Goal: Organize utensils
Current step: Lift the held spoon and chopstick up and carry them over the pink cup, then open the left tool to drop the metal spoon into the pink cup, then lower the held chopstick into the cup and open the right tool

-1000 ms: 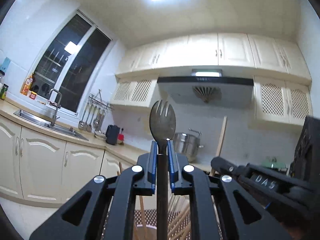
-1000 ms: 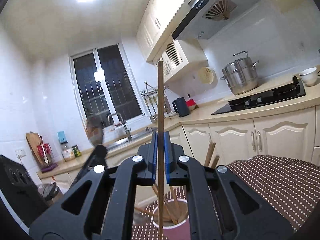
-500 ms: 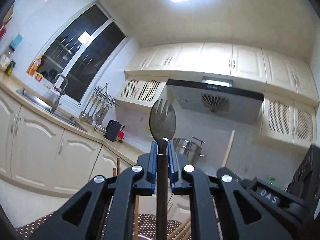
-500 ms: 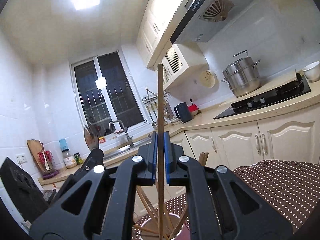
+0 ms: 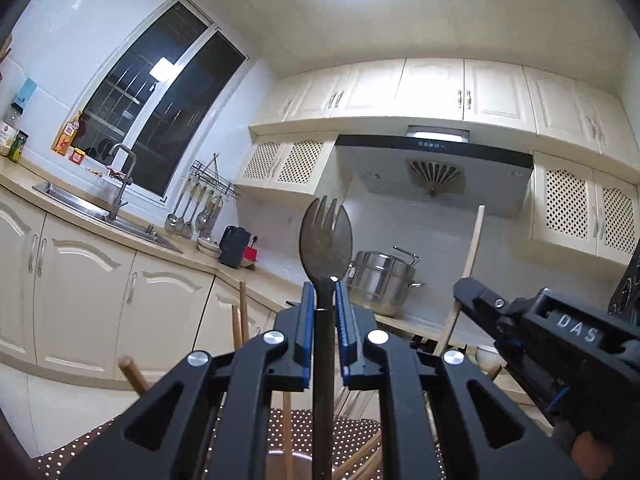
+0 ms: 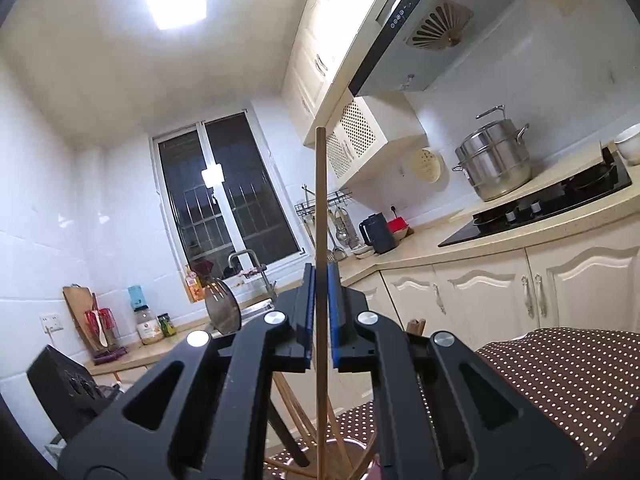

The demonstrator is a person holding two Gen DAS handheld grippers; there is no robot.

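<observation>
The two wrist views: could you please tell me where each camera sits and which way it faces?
Left wrist: on the left tool, tilted up toward range hood and steamer pot; tool grips a dark spork.
Right wrist: on the right tool, facing the window; tool grips a wooden chopstick.
Shared: pot, hood, spork, chopstick, each other's tool.

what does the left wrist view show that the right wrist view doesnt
Only the left wrist view shows the left gripper shut on the dark spork, seen head-on, and the right gripper's body from the side.

Only the right wrist view shows the right gripper shut on a wooden chopstick, the black hob and the cup of chopsticks below.

Both show the steel pot, the window and the dotted cloth.
</observation>
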